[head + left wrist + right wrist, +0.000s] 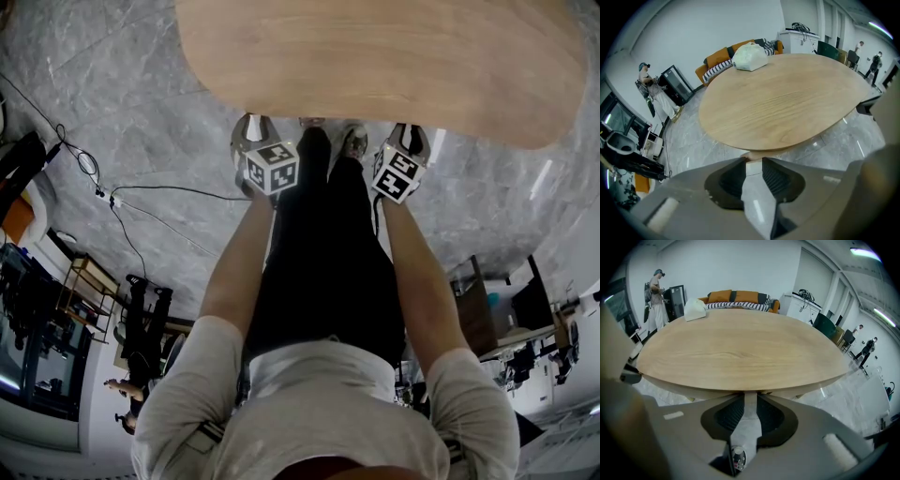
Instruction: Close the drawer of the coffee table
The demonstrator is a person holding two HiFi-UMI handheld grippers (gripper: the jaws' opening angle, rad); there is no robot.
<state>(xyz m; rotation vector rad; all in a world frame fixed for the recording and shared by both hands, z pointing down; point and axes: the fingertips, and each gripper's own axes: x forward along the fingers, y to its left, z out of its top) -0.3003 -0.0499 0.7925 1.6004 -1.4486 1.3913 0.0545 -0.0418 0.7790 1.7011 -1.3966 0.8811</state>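
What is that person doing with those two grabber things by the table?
A person stands at the edge of a wooden coffee table, holding the left gripper and the right gripper low, close to its near rim. Both have their jaws slightly apart with nothing between them. I can't make out the drawer from here.

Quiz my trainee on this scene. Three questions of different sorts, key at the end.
1. True or false: a white bag lies on the wooden table.
2. The sofa behind the table is: A green, B orange, C black.
3. Fill in: the left gripper and the right gripper each have their jaws ___, with nothing between them.
Key: 1 true; 2 B; 3 apart.
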